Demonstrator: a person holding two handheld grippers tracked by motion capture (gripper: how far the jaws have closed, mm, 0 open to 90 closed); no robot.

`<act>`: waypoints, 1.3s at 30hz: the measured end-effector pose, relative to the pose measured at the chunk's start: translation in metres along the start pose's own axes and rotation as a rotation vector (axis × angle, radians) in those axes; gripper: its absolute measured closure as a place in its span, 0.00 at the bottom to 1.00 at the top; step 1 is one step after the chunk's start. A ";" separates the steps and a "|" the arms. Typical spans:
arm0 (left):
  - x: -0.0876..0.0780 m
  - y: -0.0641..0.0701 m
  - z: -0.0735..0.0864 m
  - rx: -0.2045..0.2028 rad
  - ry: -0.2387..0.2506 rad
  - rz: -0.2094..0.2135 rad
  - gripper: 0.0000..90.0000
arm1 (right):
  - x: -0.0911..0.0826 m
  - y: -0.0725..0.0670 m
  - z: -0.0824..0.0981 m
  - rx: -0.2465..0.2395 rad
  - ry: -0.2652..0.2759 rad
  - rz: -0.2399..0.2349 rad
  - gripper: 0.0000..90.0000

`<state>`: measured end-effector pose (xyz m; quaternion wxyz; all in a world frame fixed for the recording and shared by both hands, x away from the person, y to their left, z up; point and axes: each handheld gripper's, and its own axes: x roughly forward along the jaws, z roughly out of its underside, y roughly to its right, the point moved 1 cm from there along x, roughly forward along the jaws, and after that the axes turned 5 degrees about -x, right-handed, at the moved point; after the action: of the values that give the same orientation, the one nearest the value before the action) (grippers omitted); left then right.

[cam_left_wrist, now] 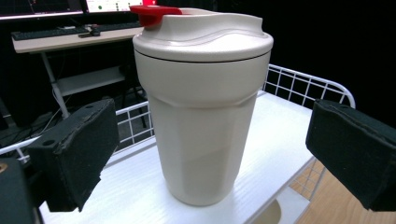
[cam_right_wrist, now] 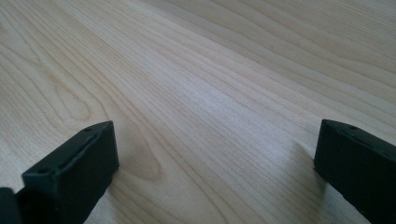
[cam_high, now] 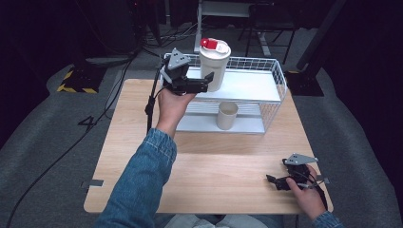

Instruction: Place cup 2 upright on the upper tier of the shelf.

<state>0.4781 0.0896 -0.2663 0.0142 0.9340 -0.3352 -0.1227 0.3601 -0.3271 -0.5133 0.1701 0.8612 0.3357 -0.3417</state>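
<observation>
Upper centre of the high view, the cream tumbler [cam_high: 214, 64] stands upright on the top shelf of the white wire rack [cam_high: 275, 80], its red lid tab [cam_high: 207, 42] at the top. The left gripper [cam_high: 205, 81] sits just beside it — jaws spread wide, either side of the tumbler [cam_left_wrist: 201, 116] without touching; the base edge is cut off at the frame bottom. A smaller beige cup [cam_high: 226, 115] sits on the lower shelf, partly behind wire. Lower right, the right gripper [cam_high: 272, 180] rests over the wooden table [cam_high: 218, 161], jaws apart, holding nothing.

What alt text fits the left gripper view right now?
A tall cream plastic tumbler with a red-tabbed lid stands upright on a white wire-rimmed shelf, between the open black jaws of the left gripper, neither jaw touching it.
</observation>
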 end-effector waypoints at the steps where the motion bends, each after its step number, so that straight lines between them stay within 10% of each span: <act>1: -0.003 0.000 0.001 0.000 0.001 0.002 0.04 | 0.000 0.000 0.000 0.000 0.000 0.000 0.00; 18: -0.061 0.013 0.020 0.045 -0.040 0.039 0.05 | 0.000 0.000 0.000 -0.002 -0.003 -0.001 0.00; 39: -0.127 0.005 0.093 0.092 -0.130 -0.003 0.07 | 0.002 0.001 -0.002 -0.008 -0.001 -0.007 0.00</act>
<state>0.3581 0.1705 -0.3284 -0.0506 0.9242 -0.3393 -0.1677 0.3627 -0.3256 -0.5132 0.1723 0.8593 0.3397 -0.3414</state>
